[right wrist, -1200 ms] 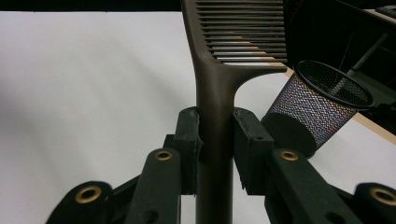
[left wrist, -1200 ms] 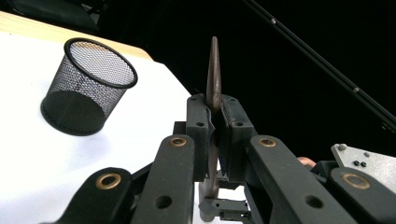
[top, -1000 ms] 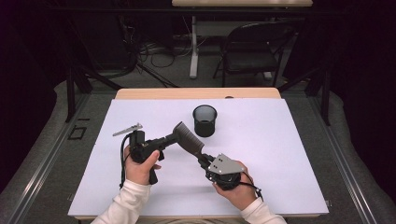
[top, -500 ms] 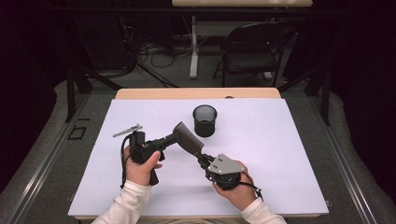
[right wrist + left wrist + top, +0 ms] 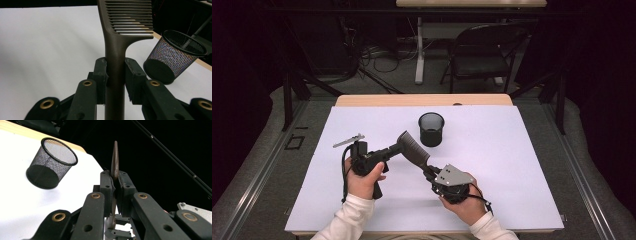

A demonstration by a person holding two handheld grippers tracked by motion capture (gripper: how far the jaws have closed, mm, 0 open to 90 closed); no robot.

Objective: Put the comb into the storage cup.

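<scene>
A dark brown comb (image 5: pixel 413 148) is held above the white table (image 5: pixel 522 165), slanting from upper left to lower right. My left gripper (image 5: pixel 396 148) is shut on the comb's toothed end; in the left gripper view the comb (image 5: pixel 115 161) stands edge-on between the pads of that gripper (image 5: pixel 115 191). My right gripper (image 5: pixel 428 171) is shut on the handle; in the right gripper view the handle (image 5: pixel 115 57) rises through the jaws of that gripper (image 5: pixel 115 75), teeth pointing right. A black mesh cup (image 5: pixel 431 128) stands upright just beyond the comb.
The mesh cup (image 5: pixel 51 162) (image 5: pixel 173 56) is the one other object on the table. The table's wooden far edge (image 5: pixel 422 100) lies behind it. A folding chair (image 5: pixel 484 55) and cables sit on the floor beyond.
</scene>
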